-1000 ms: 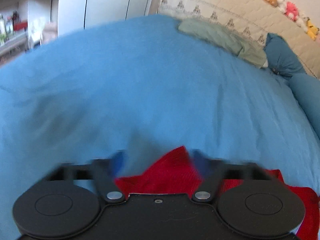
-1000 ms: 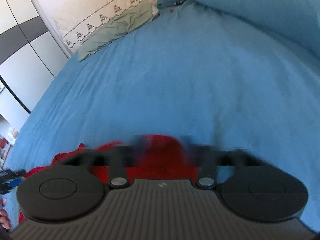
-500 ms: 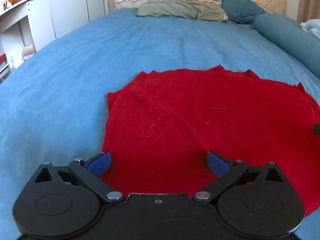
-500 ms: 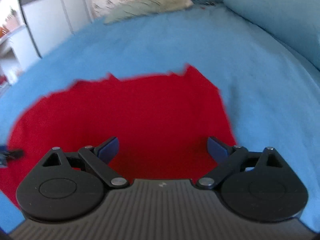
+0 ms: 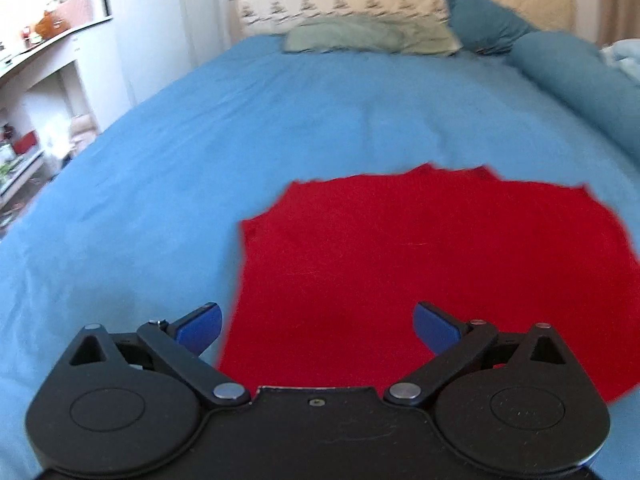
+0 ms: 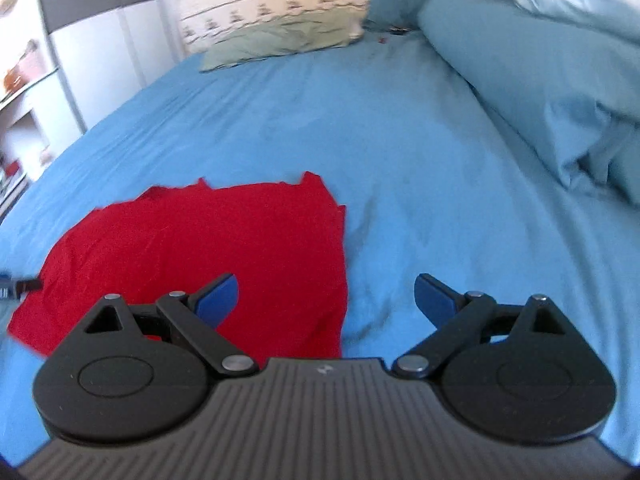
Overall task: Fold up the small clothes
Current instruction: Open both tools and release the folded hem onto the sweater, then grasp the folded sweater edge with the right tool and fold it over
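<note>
hovering with jaws spread wide and holding nothing, the left gripper [image 5: 316, 326] sits over the near left edge of the flat red knit garment [image 5: 420, 264], and the right gripper [image 6: 326, 296], equally wide and empty, straddles its right edge on the blue bedsheet [image 6: 400, 128]. a second ago both were blurred low over bunched red cloth; now it lies spread, likely ready for a first fold. since half a second ago both views have drawn back and outward.

Bright daylight, soft motion blur, strong fisheye bending at edges.
</note>
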Motion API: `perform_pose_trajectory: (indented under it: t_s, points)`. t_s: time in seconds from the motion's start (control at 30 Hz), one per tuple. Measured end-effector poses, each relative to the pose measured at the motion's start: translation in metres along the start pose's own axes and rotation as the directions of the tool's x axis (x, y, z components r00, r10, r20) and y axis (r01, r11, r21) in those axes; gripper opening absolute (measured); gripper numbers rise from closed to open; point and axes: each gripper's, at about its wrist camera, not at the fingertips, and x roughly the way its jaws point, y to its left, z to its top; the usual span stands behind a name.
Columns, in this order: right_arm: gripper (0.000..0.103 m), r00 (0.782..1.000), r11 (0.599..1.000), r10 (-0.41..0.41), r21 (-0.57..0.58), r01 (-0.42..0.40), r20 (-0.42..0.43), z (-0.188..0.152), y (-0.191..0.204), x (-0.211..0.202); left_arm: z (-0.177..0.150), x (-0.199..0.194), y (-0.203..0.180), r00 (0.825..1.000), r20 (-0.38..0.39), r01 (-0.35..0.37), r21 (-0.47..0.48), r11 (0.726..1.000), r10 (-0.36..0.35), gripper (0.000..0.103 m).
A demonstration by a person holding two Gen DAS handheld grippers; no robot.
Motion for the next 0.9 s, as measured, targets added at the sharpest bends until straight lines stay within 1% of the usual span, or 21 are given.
perform_pose_trajectory:
  t_s: [0.1,0.17,0.27,0.37,0.4,0.5,0.53,0.57,0.63,0.67,0.7,0.77,0.8,0.83,0.9]
  points:
    - [0.103,0.998,0.999,0.012,-0.04,-0.014,-0.054,-0.008,0.008,-0.006,-0.005,-0.003,-0.02,0.995,-0.043,0.085,0.006,0.996,-0.085,0.103]
    - [0.103,0.997,0.999,0.001,-0.049,-0.004,-0.073,-0.018,0.01,-0.001,-0.009,0.001,-0.034,0.991,-0.076,0.113,0.007,0.994,-0.112,0.103]
    - [0.103,0.993,1.0,0.008,-0.013,-0.01,-0.114,-0.033,0.013,0.018,-0.015,0.007,-0.05,0.986,-0.102,0.134,-0.012,0.991,-0.134,0.103]
    - [0.103,0.992,1.0,0.01,0.013,-0.008,-0.128,-0.048,0.014,0.039,-0.019,0.014,-0.059,0.98,-0.118,0.155,-0.053,0.986,-0.16,0.103]
    - [0.101,0.991,1.0,0.009,0.011,-0.007,-0.133,-0.054,0.013,0.044,-0.019,0.016,-0.061,0.98,-0.116,0.158,-0.053,0.986,-0.163,0.103]
    - [0.098,0.991,1.0,0.006,0.018,-0.003,-0.134,-0.065,0.013,0.057,-0.017,0.025,-0.065,0.984,-0.112,0.134,-0.025,0.991,-0.136,0.103]
    - [0.092,0.992,1.0,0.011,0.021,-0.008,-0.122,-0.067,0.013,0.058,-0.017,0.028,-0.066,0.985,-0.114,0.125,-0.019,0.992,-0.126,0.103]
    - [0.087,0.994,1.0,0.018,0.021,-0.016,-0.112,-0.067,0.015,0.058,-0.019,0.032,-0.066,0.986,-0.12,0.116,-0.016,0.993,-0.117,0.103]
    - [0.068,0.994,0.999,0.043,0.032,-0.04,-0.102,-0.068,0.018,0.058,-0.02,0.039,-0.065,0.986,-0.131,0.101,-0.018,0.995,-0.103,0.103]
    - [0.063,0.993,0.998,0.054,0.04,-0.05,-0.101,-0.067,0.019,0.059,-0.019,0.043,-0.065,0.985,-0.141,0.099,-0.021,0.995,-0.101,0.103]
    - [0.052,0.993,0.997,0.065,0.048,-0.06,-0.101,-0.066,0.02,0.059,-0.019,0.046,-0.065,0.984,-0.149,0.097,-0.024,0.995,-0.1,0.103]
    - [0.041,0.993,0.997,0.06,0.063,-0.054,-0.101,-0.064,0.022,0.061,-0.019,0.05,-0.065,0.983,-0.163,0.088,-0.016,0.996,-0.089,0.103]
    - [0.03,0.993,0.996,0.055,0.07,-0.048,-0.1,-0.063,0.023,0.06,-0.02,0.052,-0.066,0.982,-0.17,0.081,-0.005,0.997,-0.081,0.103]
    - [0.027,0.994,0.996,0.05,0.082,-0.042,-0.1,-0.061,0.022,0.059,-0.021,0.054,-0.069,0.982,-0.175,0.074,0.006,0.997,-0.072,0.103]
    - [0.024,0.993,0.99,0.05,0.133,-0.035,-0.106,-0.055,0.022,0.057,-0.021,0.057,-0.074,0.981,-0.189,0.06,0.027,0.998,-0.054,0.103]
